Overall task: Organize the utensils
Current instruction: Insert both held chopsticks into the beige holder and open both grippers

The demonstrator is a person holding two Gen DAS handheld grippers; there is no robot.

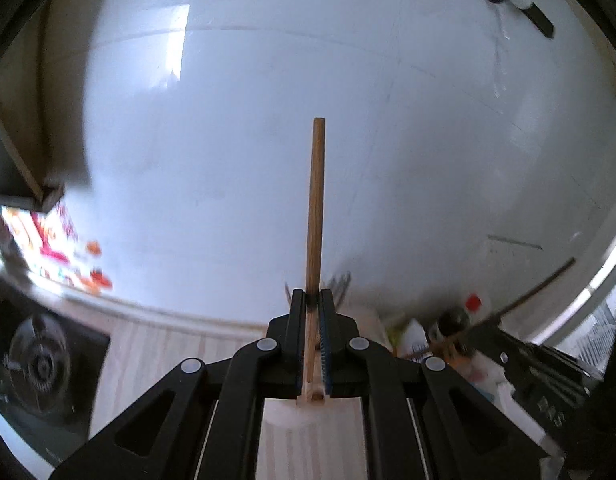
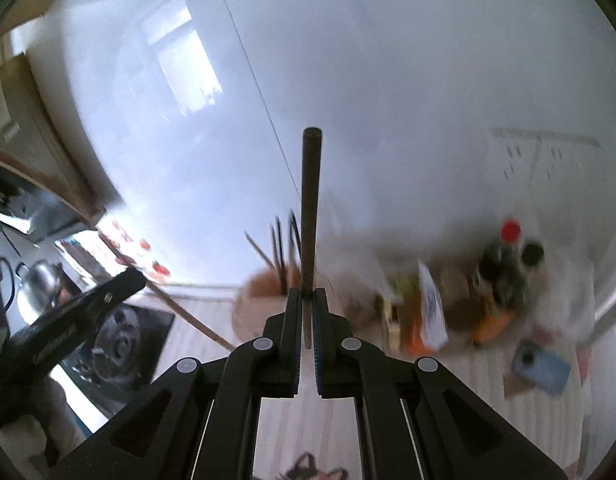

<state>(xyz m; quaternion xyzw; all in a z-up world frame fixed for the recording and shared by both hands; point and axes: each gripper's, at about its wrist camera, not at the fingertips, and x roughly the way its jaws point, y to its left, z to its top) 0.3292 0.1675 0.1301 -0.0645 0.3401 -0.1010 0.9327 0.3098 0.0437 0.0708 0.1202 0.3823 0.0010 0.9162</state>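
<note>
Gripping 1 stick each, both tongs are closed tight. Left tongs (image 1: 311, 296) pinch a light wooden chopstick (image 1: 316, 200) between the pads; its shaft runs straight out past the fingertips and stands against the white wall (image 1: 388, 120). Its near end sits back between the jaws. Right tongs (image 2: 307, 295) clamp a dark chopstick (image 2: 310, 208) the same way, rod pointing forward along the fingers, blunt tip against the wall.

Landmark: brown utensil holder (image 2: 263, 284), seen in the right wrist view just behind and left of the right tongs' tips, on the pale striped surface (image 2: 195, 344) near the wall base. Several thin dark sticks (image 2: 281, 248) stand in it, tilted. Blurred, so count is unclear. The dark chopstick overlaps the holder's right edge in the picture; whether it is above or in front, cannot tell.

Left of the holder: the left tongs enter the right view with the light chopstick angled down across the surface, and further left a black gas hob (image 2: 119, 344) and a steel kettle (image 2: 41, 280). Right of the holder: a cluster of packets and bottles, 1 with a red cap (image 2: 511, 230), and a blue phone-like object (image 2: 542, 366) nearer the camera.

In the left wrist view, the hob (image 1: 39, 364) is at lower left and the right tongs' dark chopstick (image 1: 536, 284) slants at right.
</note>
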